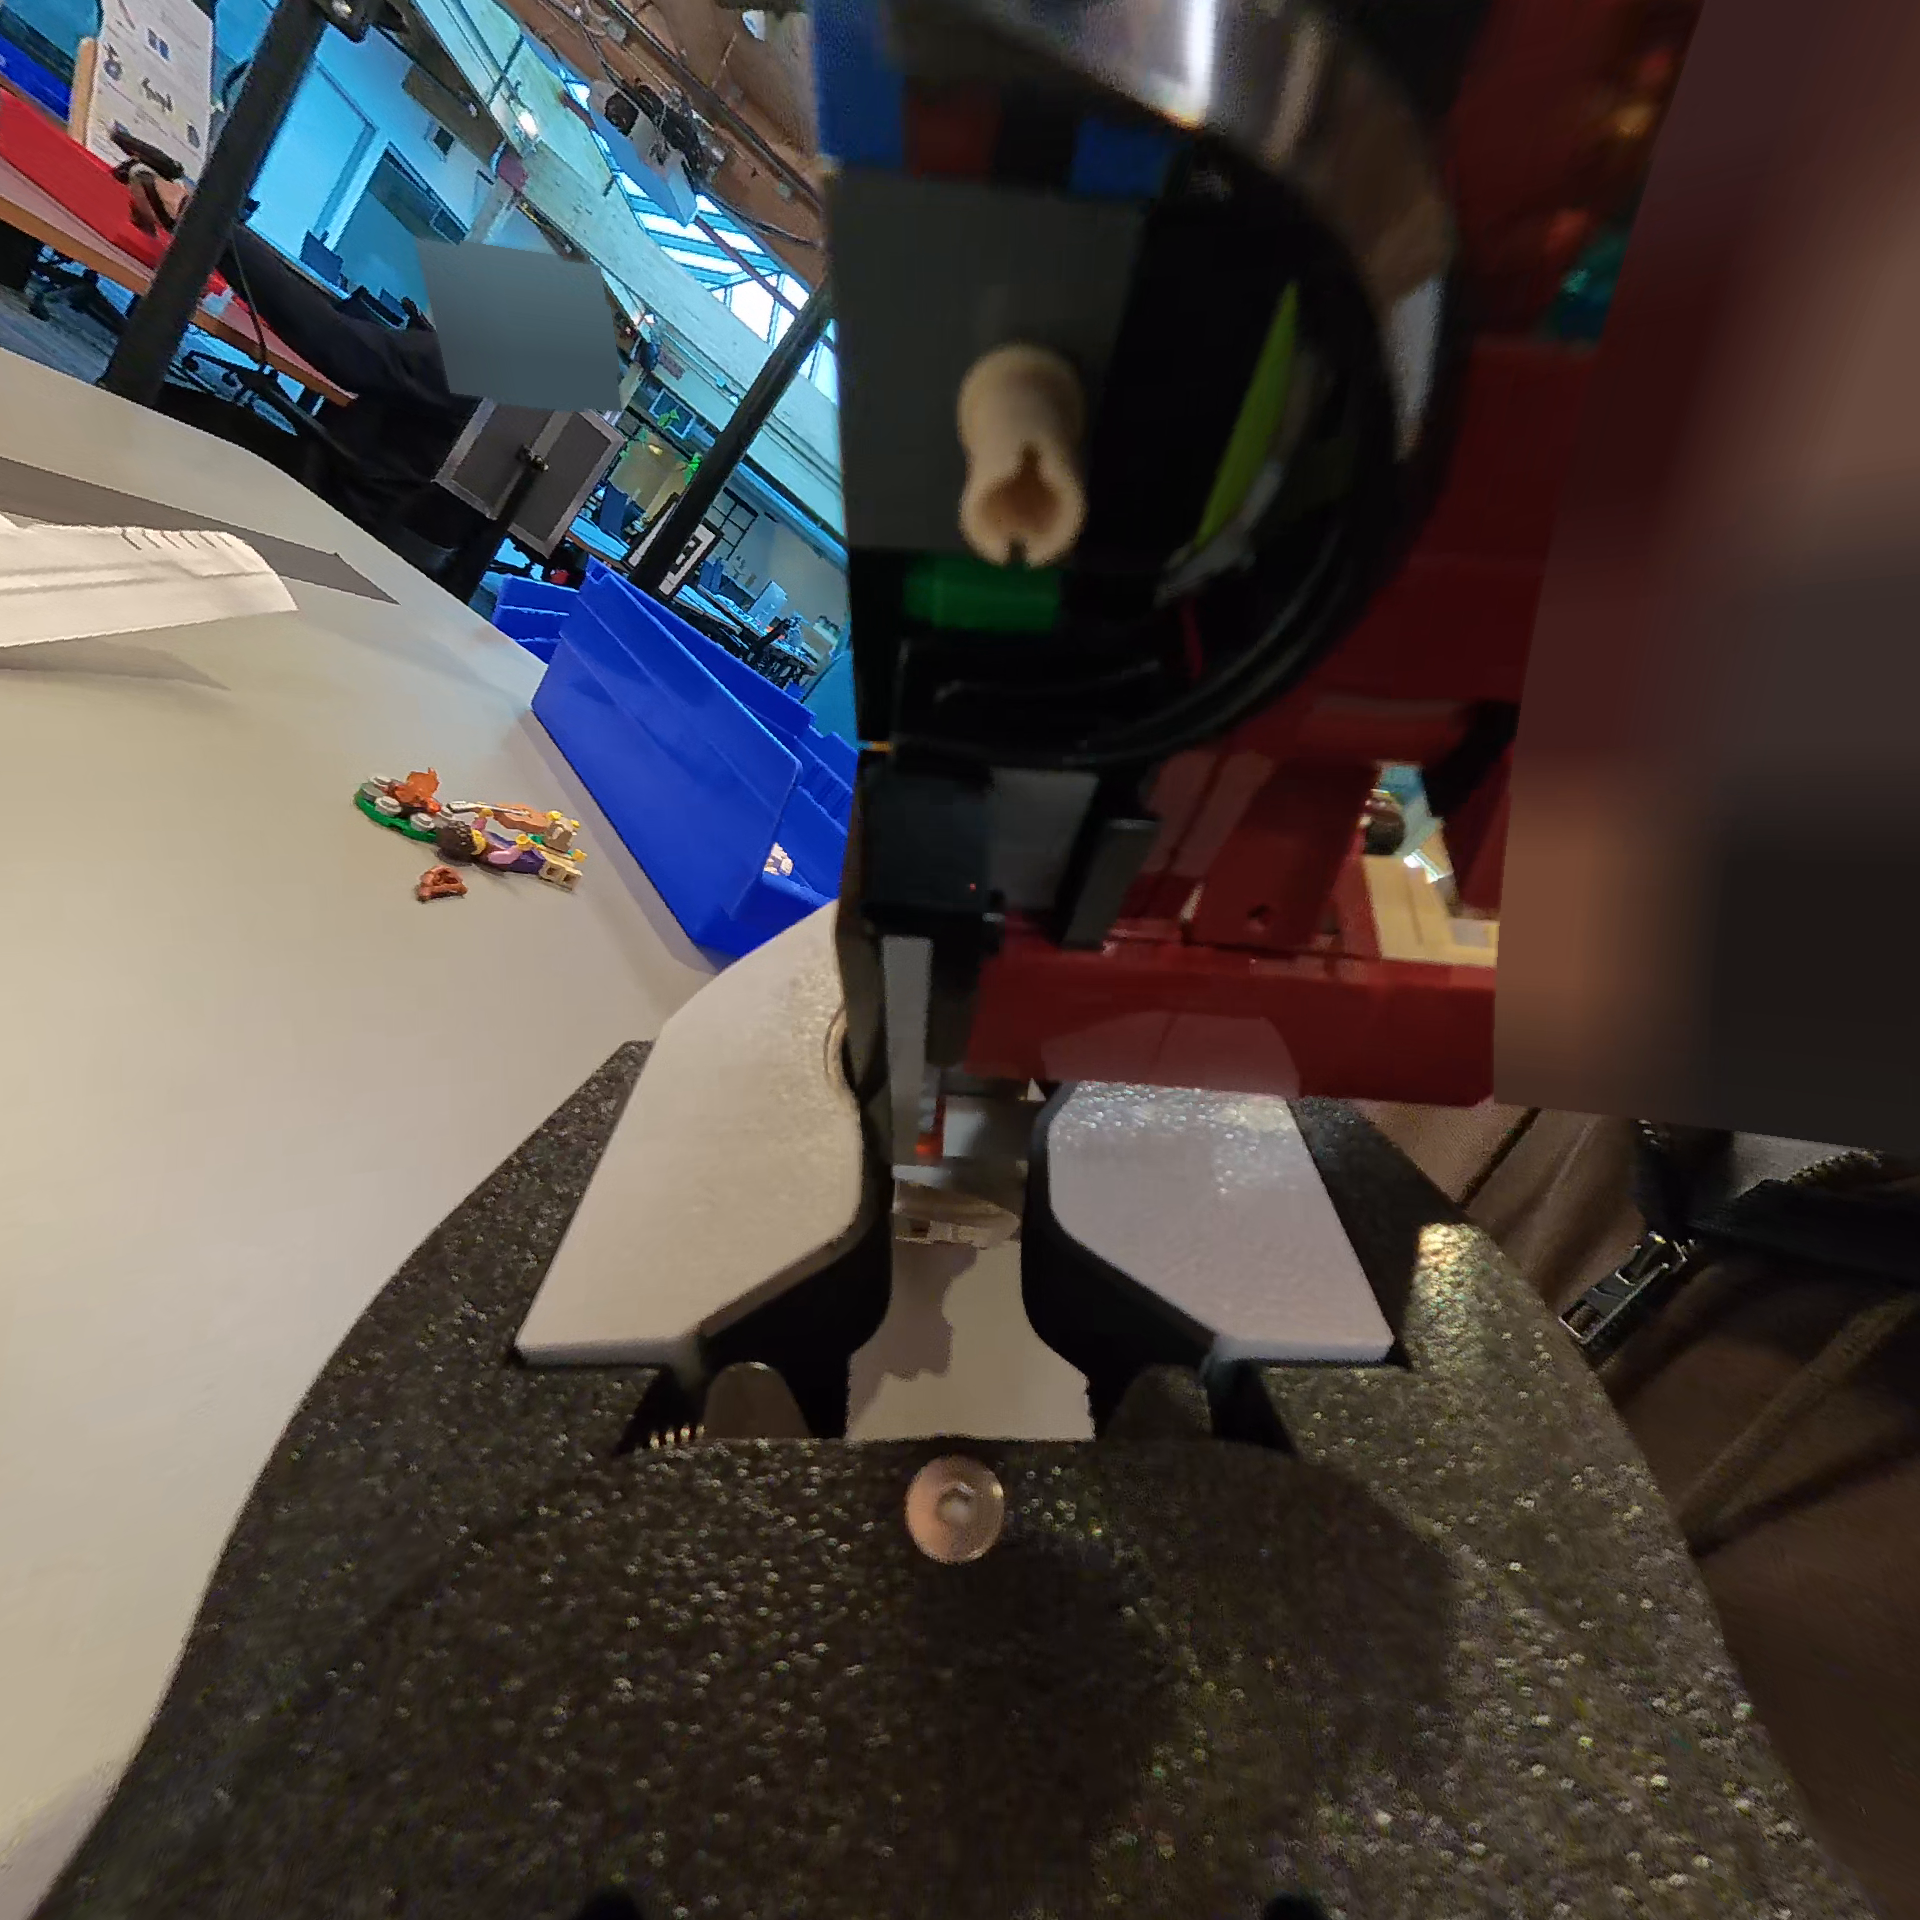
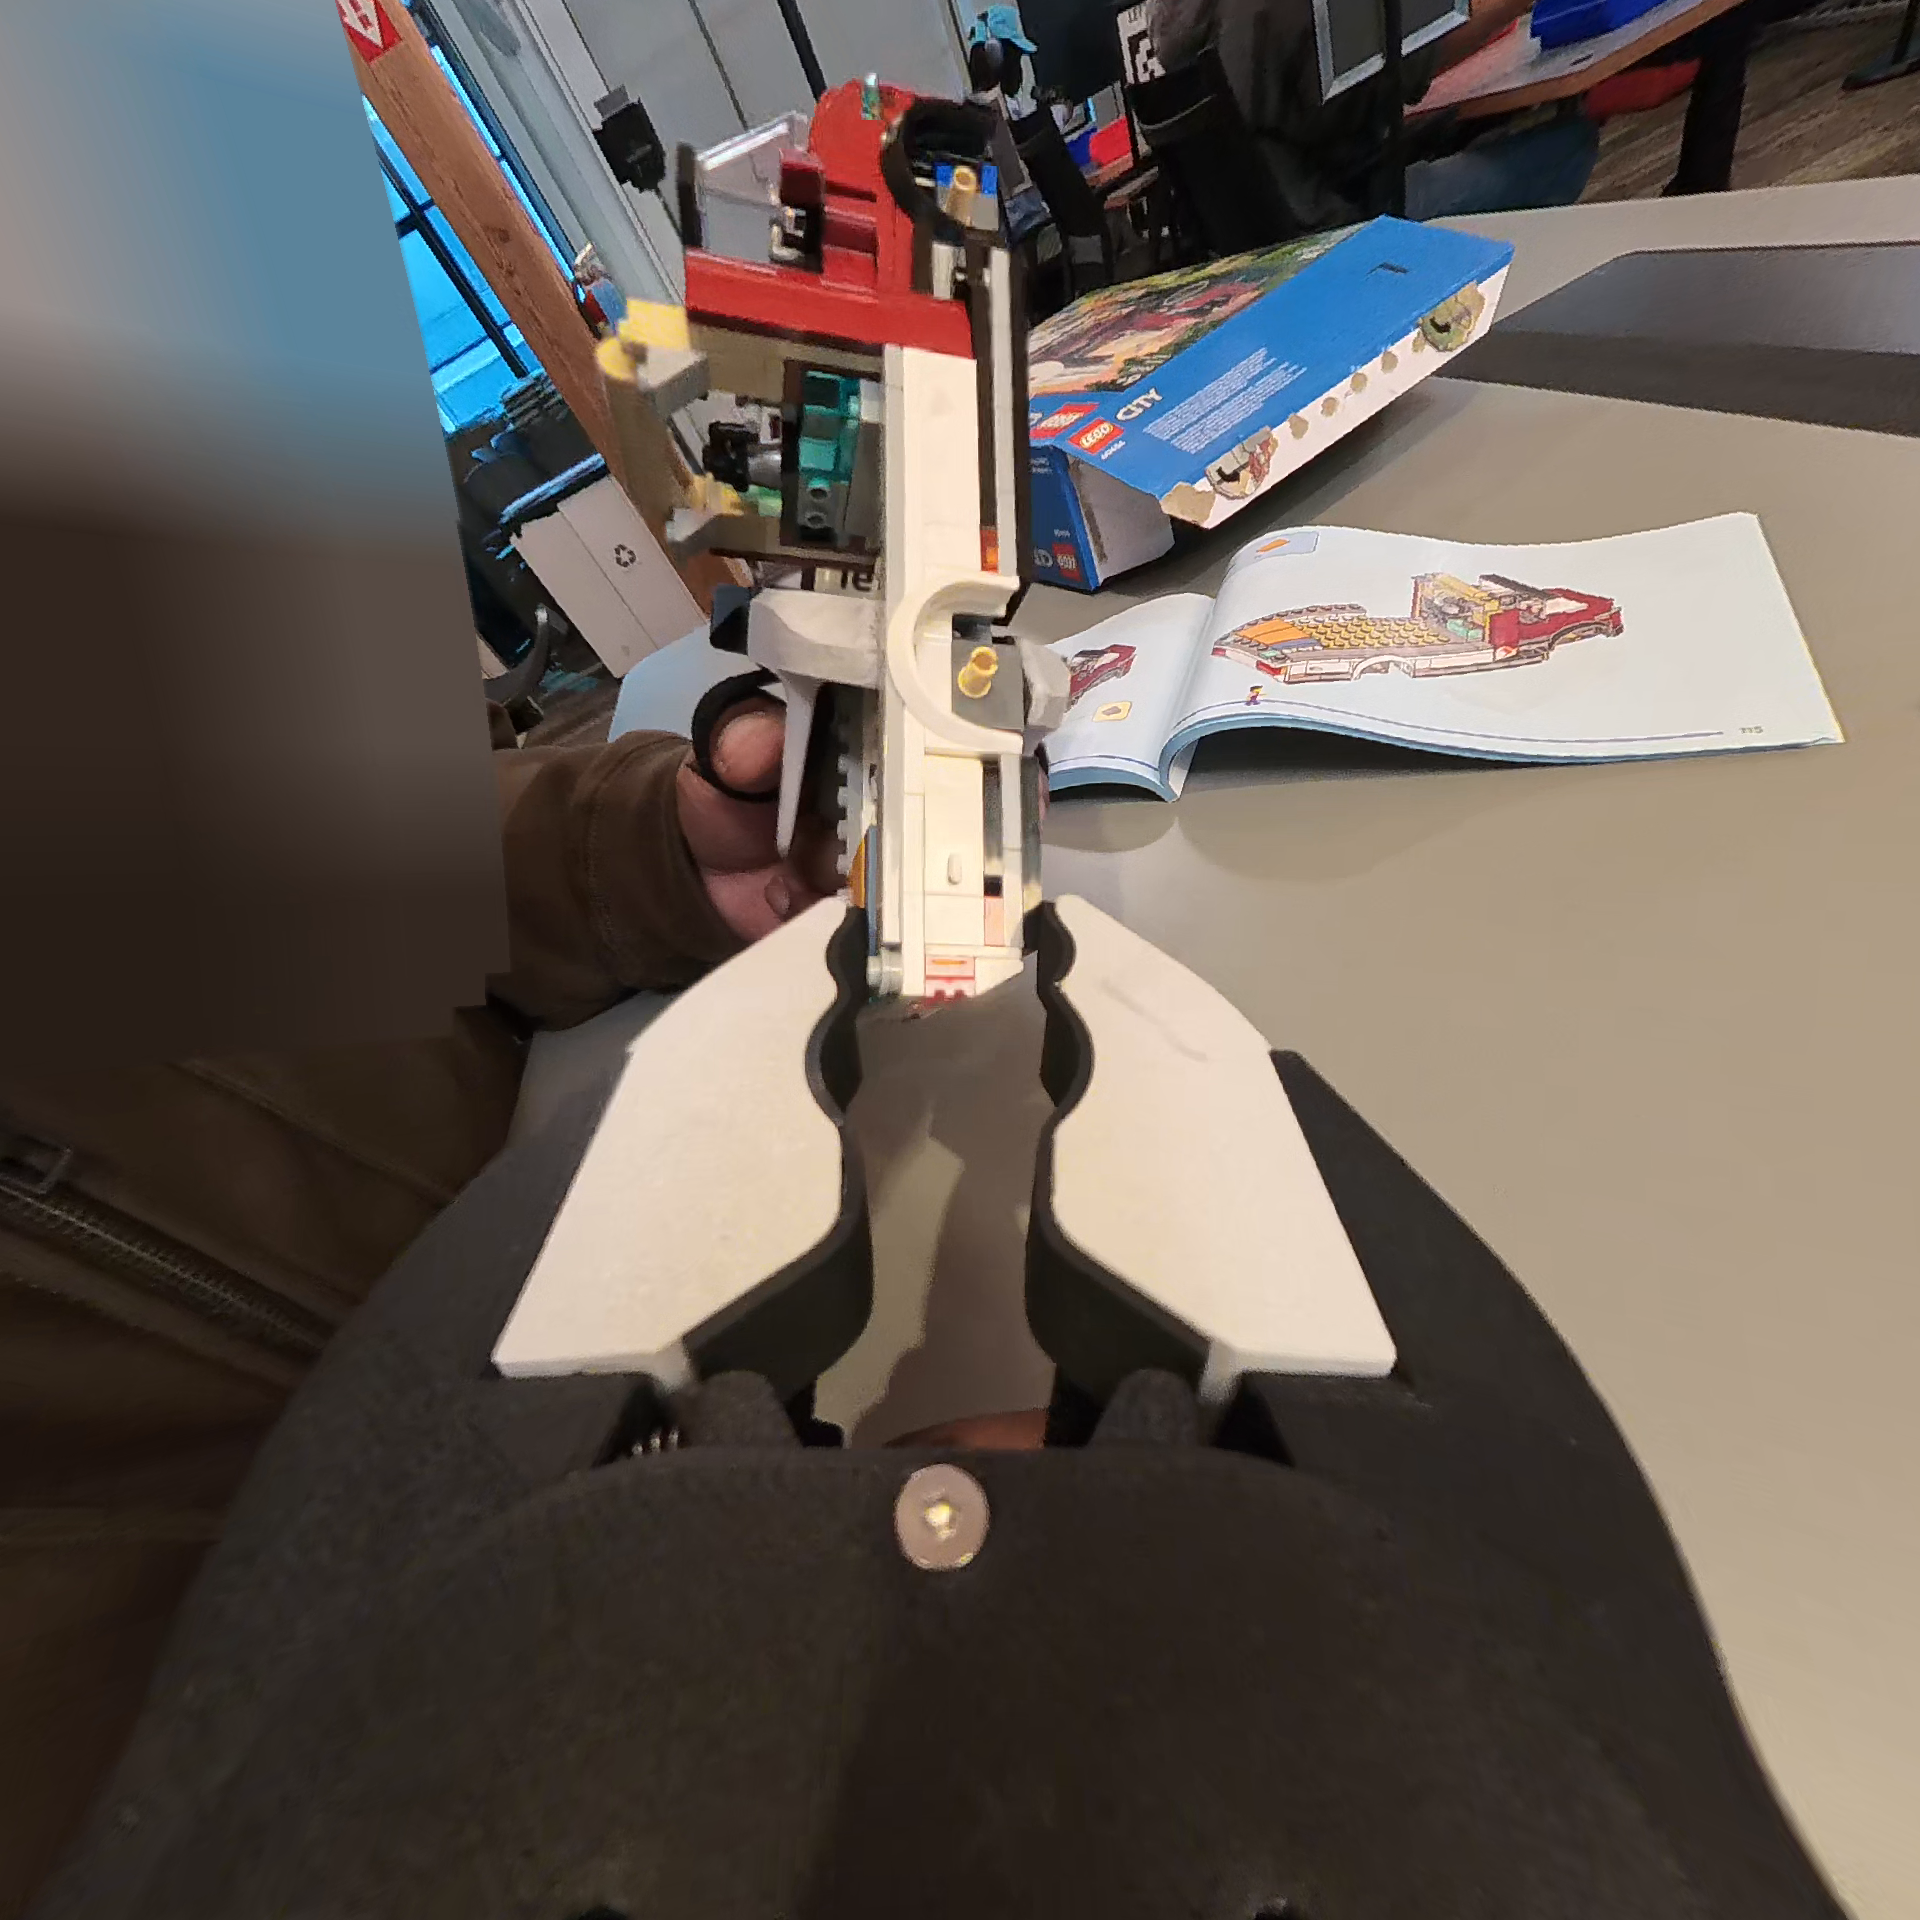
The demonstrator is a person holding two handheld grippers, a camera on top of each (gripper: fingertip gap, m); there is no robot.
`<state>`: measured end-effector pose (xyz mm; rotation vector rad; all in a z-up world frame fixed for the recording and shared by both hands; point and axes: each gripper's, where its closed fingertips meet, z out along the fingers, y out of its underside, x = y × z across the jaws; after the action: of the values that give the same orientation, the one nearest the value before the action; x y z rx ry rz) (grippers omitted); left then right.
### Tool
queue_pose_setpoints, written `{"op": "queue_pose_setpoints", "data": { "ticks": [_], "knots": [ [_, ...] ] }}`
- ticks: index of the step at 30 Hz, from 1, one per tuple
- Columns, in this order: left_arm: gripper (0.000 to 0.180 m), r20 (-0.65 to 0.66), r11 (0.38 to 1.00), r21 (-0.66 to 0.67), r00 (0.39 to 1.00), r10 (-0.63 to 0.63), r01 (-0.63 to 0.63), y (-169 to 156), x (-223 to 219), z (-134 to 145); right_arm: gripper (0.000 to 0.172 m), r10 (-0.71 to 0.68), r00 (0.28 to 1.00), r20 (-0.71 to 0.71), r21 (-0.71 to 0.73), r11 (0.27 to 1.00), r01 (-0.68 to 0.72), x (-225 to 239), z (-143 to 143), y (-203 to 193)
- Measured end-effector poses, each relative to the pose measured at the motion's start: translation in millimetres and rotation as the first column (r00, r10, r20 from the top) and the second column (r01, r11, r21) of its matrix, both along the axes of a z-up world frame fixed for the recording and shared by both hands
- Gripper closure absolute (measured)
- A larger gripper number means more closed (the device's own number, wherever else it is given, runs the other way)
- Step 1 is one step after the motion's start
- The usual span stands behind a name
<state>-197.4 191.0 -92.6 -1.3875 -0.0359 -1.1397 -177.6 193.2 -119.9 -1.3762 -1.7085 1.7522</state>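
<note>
Right claw (image 2: 951,935): partly open, both white fingers (image 2: 748,1091) closed on the white lower end of a brick-built vehicle model (image 2: 935,623), held upright ahead of the fingertips.
Left claw (image 1: 951,1091): narrower gap, gripping the same model (image 1: 1143,831) partway along, at the grey underside plate; pads pressed on it at a thin section, the far fingertip hidden behind the dark-red body.
Model: lifted clear of the desk (image 2: 1455,1039), spanning both claws; red cab end farthest from the right claw, tan axle pin (image 1: 1023,457) sticking out just beyond the left claw.
Step in hand, as a judgement: steadying the half-built vehicle between both claws, apparently mid-assembly.
Next move, as a judgement: calls for keeping both grips firm and aligned, since twisting could split the brick joints.
Right of the right claw: open instruction booklet (image 2: 1455,644) lying flat, blue set box (image 2: 1247,364) beyond it.
Left of the left claw: small heap of loose figure pieces (image 1: 468,831) on the desk, blue bins (image 1: 675,748) just past them.
Near the right claw: sleeved hand (image 2: 727,831) working the other tool.
</note>
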Motion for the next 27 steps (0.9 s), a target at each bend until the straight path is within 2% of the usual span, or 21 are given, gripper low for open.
{"op": "queue_pose_setpoints", "data": {
  "ticks": [2, 5, 12, 16, 20, 27],
  "knots": [
    [0.158, 0.005, 1.000, -0.020, 1.000, 0.017, -0.017, 2, -2, -2, 0.137, -0.002, 1.000, 0.020, -0.002, 1.000, 0.002, -1, -3, 1],
    [0.158, 0.048, 0.998, -0.052, 0.998, 0.042, -0.040, 4, -9, -5, 0.121, 0.024, 0.999, 0.036, 0.030, 0.999, -0.025, 2, -5, -1],
    [0.157, 0.171, 0.977, -0.209, 0.983, 0.068, -0.031, 12, -14, -19, 0.122, -0.010, 0.997, 0.075, 0.049, 0.999, 0.007, 2, -11, 9],
    [0.157, 0.267, 0.934, -0.357, 0.961, 0.071, 0.030, 15, -9, -34, 0.120, -0.002, 0.993, 0.121, 0.112, 0.994, -0.011, 9, -19, 11],
    [0.157, 0.327, 0.893, -0.444, 0.941, 0.081, 0.077, 18, 5, -45, 0.117, -0.009, 0.983, 0.181, 0.159, 0.987, -0.020, 20, -27, 15],
    [0.156, 0.324, 0.802, -0.558, 0.946, -0.024, 0.211, 15, 63, -64, 0.122, 0.018, 0.978, 0.206, -0.022, 1.000, -0.014, 36, -23, 19]
  ]
}}
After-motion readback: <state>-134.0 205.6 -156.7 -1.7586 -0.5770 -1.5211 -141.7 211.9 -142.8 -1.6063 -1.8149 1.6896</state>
